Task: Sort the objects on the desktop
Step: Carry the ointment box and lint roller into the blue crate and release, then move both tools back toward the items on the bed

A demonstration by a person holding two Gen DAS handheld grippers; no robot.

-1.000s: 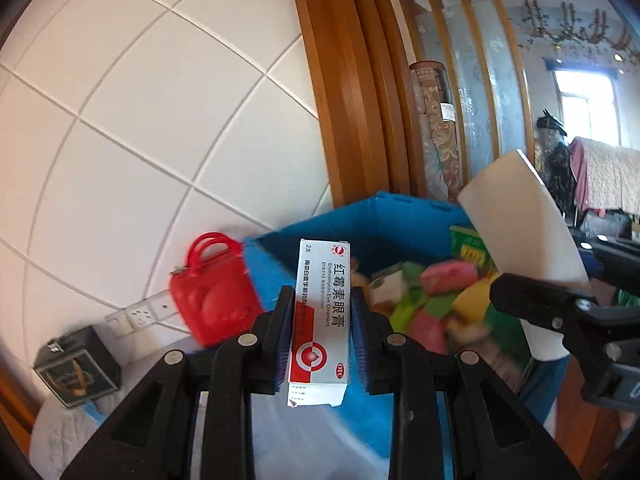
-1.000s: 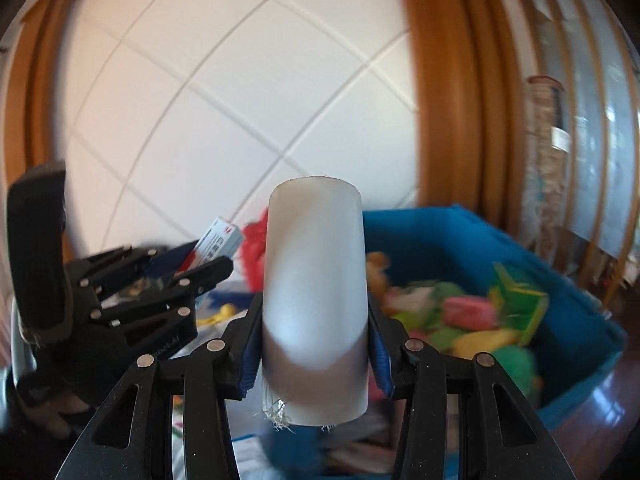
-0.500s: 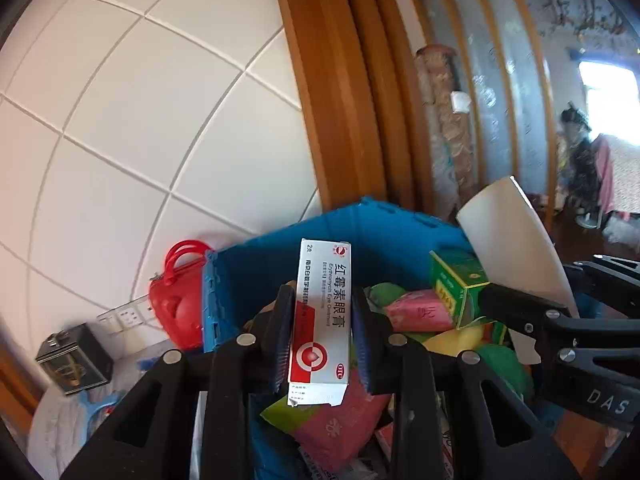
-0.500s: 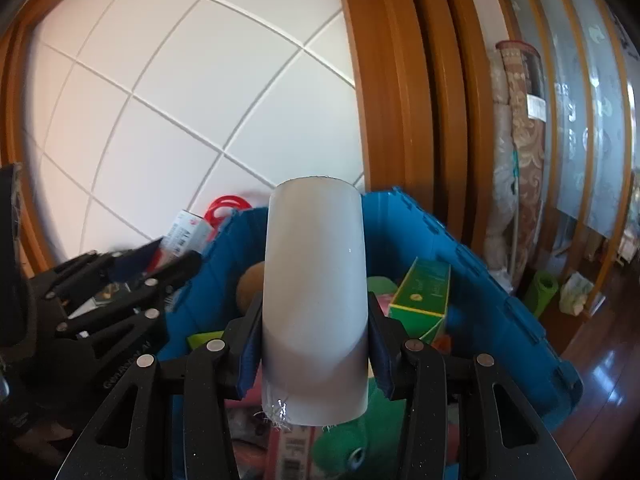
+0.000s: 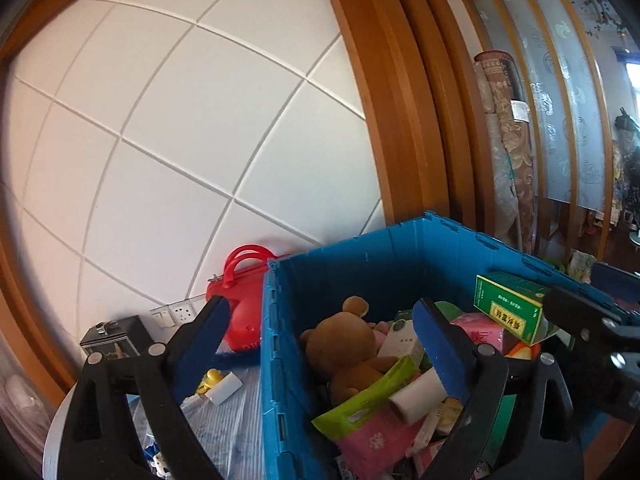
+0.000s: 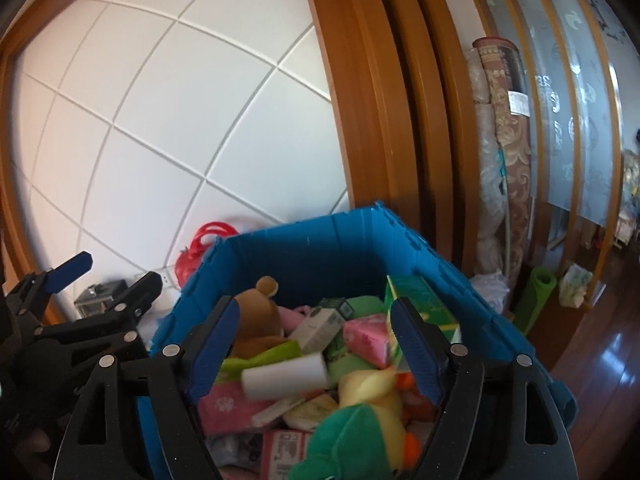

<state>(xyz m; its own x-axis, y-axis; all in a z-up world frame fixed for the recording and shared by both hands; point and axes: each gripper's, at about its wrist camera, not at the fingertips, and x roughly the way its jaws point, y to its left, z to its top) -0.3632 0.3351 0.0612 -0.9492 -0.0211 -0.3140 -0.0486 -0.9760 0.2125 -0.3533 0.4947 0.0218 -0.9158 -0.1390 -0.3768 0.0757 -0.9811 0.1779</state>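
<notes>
A blue crate (image 5: 400, 248) (image 6: 320, 248) is full of mixed items: a brown teddy bear (image 5: 352, 352) (image 6: 256, 320), a green box (image 5: 508, 308) (image 6: 416, 296), pink packs (image 5: 376, 440) (image 6: 366, 338) and a plush duck (image 6: 360, 420). A white roll (image 6: 286, 376) (image 5: 418, 396) lies on top of the pile. My left gripper (image 5: 320, 348) is open and empty over the crate's left wall. My right gripper (image 6: 312, 344) is open and empty above the pile. The medicine box is not clearly in view.
A red plastic case (image 5: 240, 300) (image 6: 196, 252) stands against the white tiled wall left of the crate. A dark small box (image 5: 116, 336) and small items (image 5: 218, 386) lie on the table to the left. Wooden frames and a rolled carpet (image 6: 508, 160) stand at right.
Both grippers opened over the crate. The left let go of the medicine box and the right let go of the white roll, which now lies on the pile.
</notes>
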